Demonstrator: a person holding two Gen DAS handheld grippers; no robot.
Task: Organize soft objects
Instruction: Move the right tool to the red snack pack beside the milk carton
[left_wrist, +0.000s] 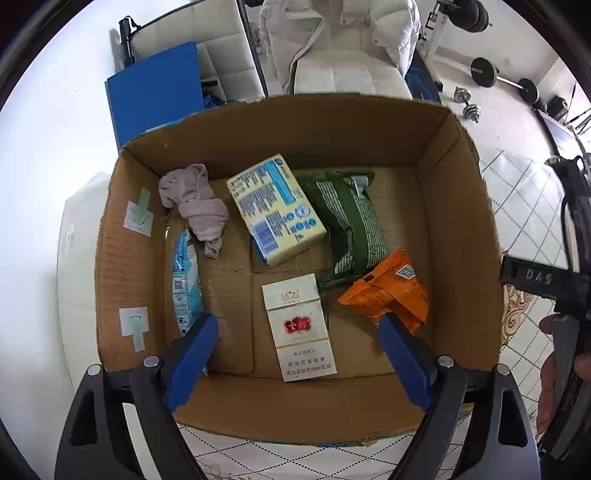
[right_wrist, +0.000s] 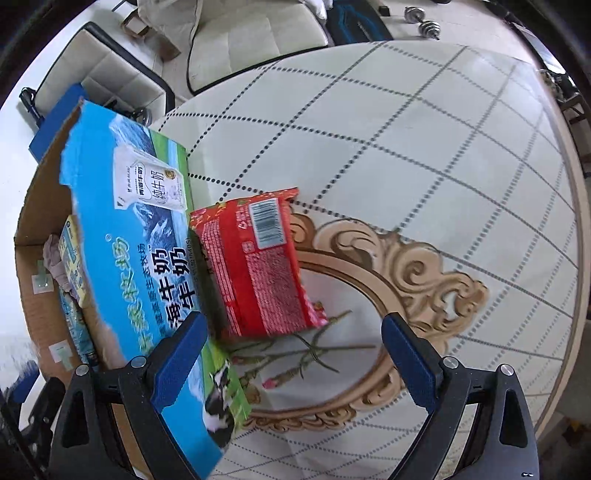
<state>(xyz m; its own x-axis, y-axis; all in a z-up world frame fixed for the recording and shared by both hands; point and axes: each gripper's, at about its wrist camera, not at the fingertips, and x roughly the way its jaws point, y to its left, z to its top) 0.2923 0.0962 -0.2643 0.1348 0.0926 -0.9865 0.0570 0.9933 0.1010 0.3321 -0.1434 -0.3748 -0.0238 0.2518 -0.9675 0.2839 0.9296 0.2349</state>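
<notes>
An open cardboard box (left_wrist: 458, 221) holds a crumpled pink cloth (left_wrist: 195, 205), a yellow and blue pack (left_wrist: 275, 208), a green bag (left_wrist: 349, 221), an orange packet (left_wrist: 391, 291), a white and red cigarette pack (left_wrist: 299, 326) and a light blue packet (left_wrist: 186, 280). My left gripper (left_wrist: 297, 334) is open and empty above the box's near side. My right gripper (right_wrist: 295, 332) is open and empty above the table, just short of a red packet (right_wrist: 258, 266) that lies against the box's blue printed outer wall (right_wrist: 140, 236).
The round table (right_wrist: 424, 147) has a white cloth with a grid pattern and a gold ornament. White chairs (left_wrist: 343, 70) and dumbbells (left_wrist: 469, 103) stand beyond it. The right gripper's body and the hand on it (left_wrist: 565, 295) show at the right edge of the left wrist view.
</notes>
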